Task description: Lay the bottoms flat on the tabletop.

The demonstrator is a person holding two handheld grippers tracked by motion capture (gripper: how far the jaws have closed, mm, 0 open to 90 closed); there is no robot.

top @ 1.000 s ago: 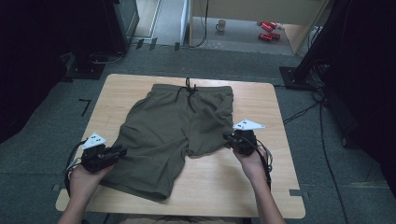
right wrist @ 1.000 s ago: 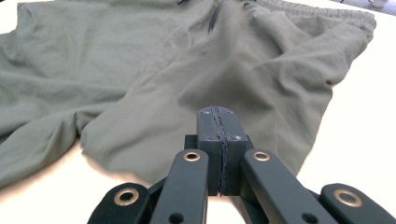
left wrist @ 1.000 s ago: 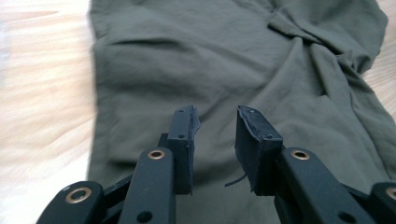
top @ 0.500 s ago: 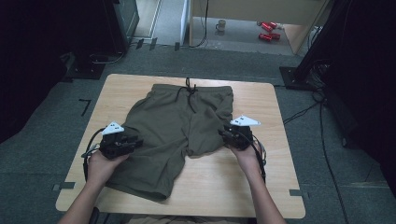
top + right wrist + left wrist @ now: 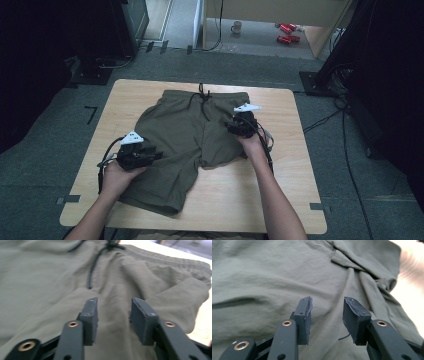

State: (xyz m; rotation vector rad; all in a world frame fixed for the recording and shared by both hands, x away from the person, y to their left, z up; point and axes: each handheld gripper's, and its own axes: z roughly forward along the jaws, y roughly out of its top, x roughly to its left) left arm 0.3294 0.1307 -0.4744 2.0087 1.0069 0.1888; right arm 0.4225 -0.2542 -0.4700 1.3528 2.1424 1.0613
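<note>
Olive-green shorts [image 5: 185,145] lie spread flat on the wooden table [image 5: 280,200], waistband at the far edge and legs toward the near side. A black drawstring [image 5: 202,102] trails from the waistband down the middle of the cloth. The leg on the left reaches close to the near edge; the leg on the right sits shorter and rumpled. The left gripper [image 5: 150,156] rests over the left leg's outer part, jaws spread apart with bare fabric between them, nothing pinched [image 5: 325,315]. The right gripper [image 5: 235,127] sits over the right leg, just beside the crotch seam, jaws likewise spread and gripping nothing [image 5: 113,315]. A hand holds each gripper from the near side. Whether the pads touch the cloth cannot be told.
</note>
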